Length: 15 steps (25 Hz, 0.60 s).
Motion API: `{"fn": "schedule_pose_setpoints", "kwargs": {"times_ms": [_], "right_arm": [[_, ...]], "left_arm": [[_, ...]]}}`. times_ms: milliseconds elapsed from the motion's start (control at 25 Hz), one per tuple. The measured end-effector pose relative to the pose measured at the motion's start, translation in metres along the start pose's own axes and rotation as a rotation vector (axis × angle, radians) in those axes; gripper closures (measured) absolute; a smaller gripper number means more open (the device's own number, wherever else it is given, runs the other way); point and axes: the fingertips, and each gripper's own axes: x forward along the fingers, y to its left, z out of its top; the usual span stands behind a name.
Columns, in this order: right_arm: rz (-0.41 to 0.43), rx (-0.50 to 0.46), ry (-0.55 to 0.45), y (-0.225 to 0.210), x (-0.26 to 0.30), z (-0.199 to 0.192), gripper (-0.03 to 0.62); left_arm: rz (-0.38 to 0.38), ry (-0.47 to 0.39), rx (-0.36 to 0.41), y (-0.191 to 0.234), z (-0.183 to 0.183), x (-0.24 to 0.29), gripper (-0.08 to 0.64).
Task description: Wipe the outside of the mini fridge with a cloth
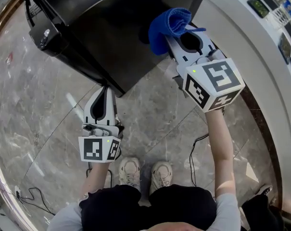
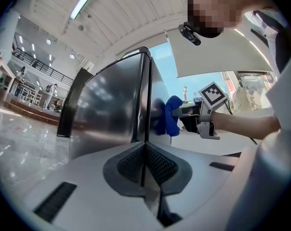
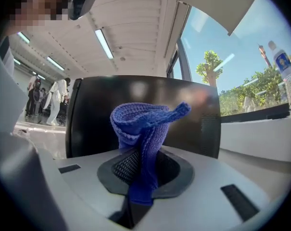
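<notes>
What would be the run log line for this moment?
right gripper: shut on blue cloth, at mini fridge | left gripper: shut, empty

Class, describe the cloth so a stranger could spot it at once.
Find the black mini fridge on the grey stone floor. At its side nearest the white counter, the right gripper holds a bunched cloth. It alone there is soft, knitted and bright blue.
</notes>
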Motion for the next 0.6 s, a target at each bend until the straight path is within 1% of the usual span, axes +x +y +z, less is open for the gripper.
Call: {"fn": "schedule_pose_setpoints", "kwargs": {"times_ms": [200, 440, 520, 600], "right_arm": [[-0.133, -0.029, 0.008, -0.047, 0.001, -0.003, 0.520], [-0.310, -0.003, 0.020, -0.119, 0.006, -0.010, 0.520], [-0.354, -0.019, 0.029, -0.138, 0.008, -0.009, 0.520], [-0.374, -0.027, 0.033, -0.148, 0.010, -0.007, 0.520]], "left_arm": [[-0.001, 0.005, 0.006, -0.002, -0.002, 0.002, 0.555], [-0.014, 0.017, -0.007, -0.007, -0.007, 0.004, 0.555], [-0.015, 0.017, -0.001, -0.008, -0.007, 0.004, 0.555], [-0.015, 0.017, 0.000, -0.008, -0.006, 0.004, 0.555]]}}
